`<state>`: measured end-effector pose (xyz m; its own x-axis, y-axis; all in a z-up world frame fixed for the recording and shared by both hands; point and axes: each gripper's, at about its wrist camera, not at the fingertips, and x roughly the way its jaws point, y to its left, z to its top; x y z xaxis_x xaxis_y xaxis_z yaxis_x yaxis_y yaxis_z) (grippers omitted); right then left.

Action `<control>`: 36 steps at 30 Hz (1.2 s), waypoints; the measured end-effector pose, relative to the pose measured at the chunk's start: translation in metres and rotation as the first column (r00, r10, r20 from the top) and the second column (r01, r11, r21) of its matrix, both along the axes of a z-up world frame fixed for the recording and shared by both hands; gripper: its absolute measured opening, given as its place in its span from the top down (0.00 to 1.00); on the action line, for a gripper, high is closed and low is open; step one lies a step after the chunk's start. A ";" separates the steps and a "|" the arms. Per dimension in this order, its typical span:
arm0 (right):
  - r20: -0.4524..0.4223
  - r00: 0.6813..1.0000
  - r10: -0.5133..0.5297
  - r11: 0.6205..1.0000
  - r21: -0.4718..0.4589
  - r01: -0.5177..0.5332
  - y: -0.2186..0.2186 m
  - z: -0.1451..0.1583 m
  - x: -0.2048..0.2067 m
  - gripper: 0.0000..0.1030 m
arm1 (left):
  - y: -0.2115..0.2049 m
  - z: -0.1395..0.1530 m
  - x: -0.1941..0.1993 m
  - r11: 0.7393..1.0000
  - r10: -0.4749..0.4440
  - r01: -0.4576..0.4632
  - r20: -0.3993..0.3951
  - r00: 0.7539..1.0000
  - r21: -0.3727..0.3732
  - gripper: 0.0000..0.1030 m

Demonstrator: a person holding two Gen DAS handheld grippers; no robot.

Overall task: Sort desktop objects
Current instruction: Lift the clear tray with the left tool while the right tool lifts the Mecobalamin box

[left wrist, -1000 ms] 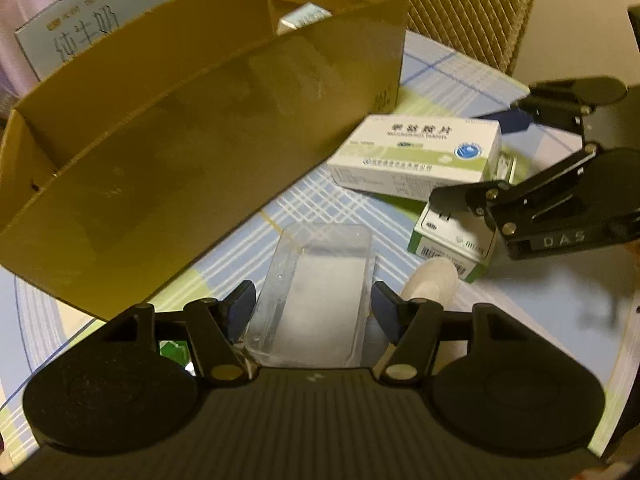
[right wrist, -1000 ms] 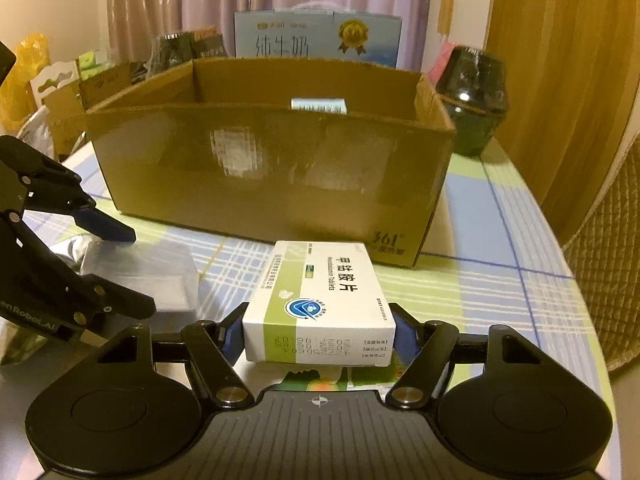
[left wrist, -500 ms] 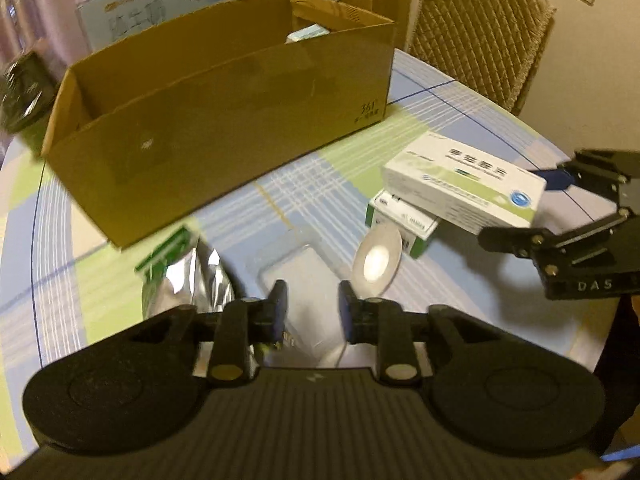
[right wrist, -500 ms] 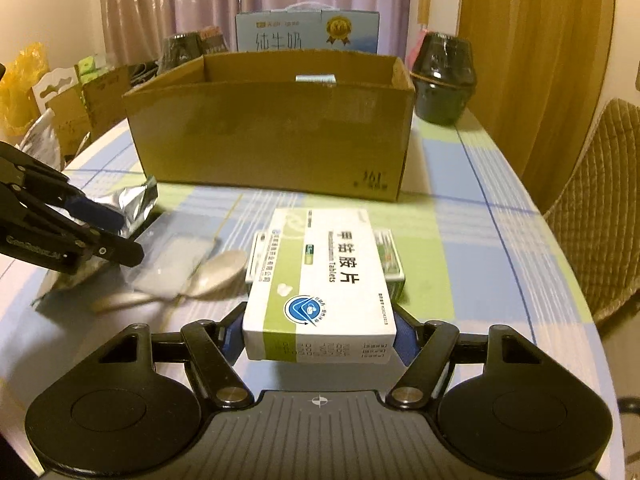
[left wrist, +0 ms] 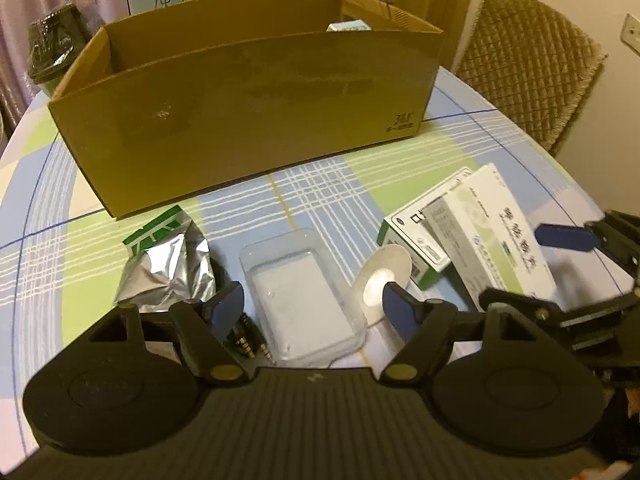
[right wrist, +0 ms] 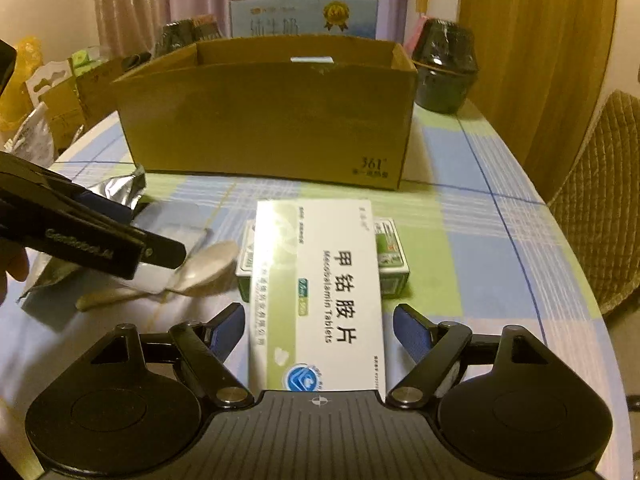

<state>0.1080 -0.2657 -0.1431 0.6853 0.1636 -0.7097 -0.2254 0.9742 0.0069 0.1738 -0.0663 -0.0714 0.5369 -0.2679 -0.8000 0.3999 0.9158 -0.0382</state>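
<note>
The right hand-held gripper (right wrist: 319,330) now stands spread wide, its blue pads clear of the white tablet box (right wrist: 318,292) on both sides; half a second ago the pads pressed against that box. The inspector judges this a release. The box lies in the lower centre of the right wrist frame, its far end resting on a smaller green-edged box (right wrist: 390,256), its printed face up and undamaged.

The left hand-held gripper (left wrist: 313,309) has likewise gone from nearly closed to spread. It holds nothing and straddles the clear plastic tray (left wrist: 302,296) on the counter (left wrist: 320,188). A foil pouch (left wrist: 168,268) lies at lower left, a spoon (left wrist: 382,280) right of the tray.

The cardboard box (left wrist: 248,120) fills the upper centre. Most items remain outside it; sorting appears barely begun.
</note>
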 end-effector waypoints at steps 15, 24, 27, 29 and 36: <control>-0.016 1.000 -0.006 1.000 0.021 0.007 0.001 -0.002 0.002 0.24 | -0.004 0.001 -0.005 0.996 0.069 -0.071 0.037 0.997 0.048 0.50; -0.023 0.999 -0.024 0.999 0.023 0.025 -0.004 -0.001 -0.003 0.24 | 0.004 0.004 -0.072 0.997 0.071 -0.071 0.014 0.997 0.013 0.50; -0.026 0.999 -0.021 1.000 0.023 0.021 -0.003 -0.002 -0.005 0.24 | 0.005 -0.005 -0.080 0.995 0.093 -0.093 0.023 0.995 0.027 0.50; -0.031 0.999 -0.023 0.999 0.022 0.023 -0.003 -0.003 -0.004 0.24 | 0.004 -0.010 -0.080 0.994 0.100 -0.101 0.027 0.995 0.035 0.50; -0.041 0.999 -0.023 0.999 0.021 0.024 -0.003 -0.005 -0.003 0.24 | 0.003 -0.020 -0.076 0.994 0.106 -0.106 0.012 0.994 0.032 0.47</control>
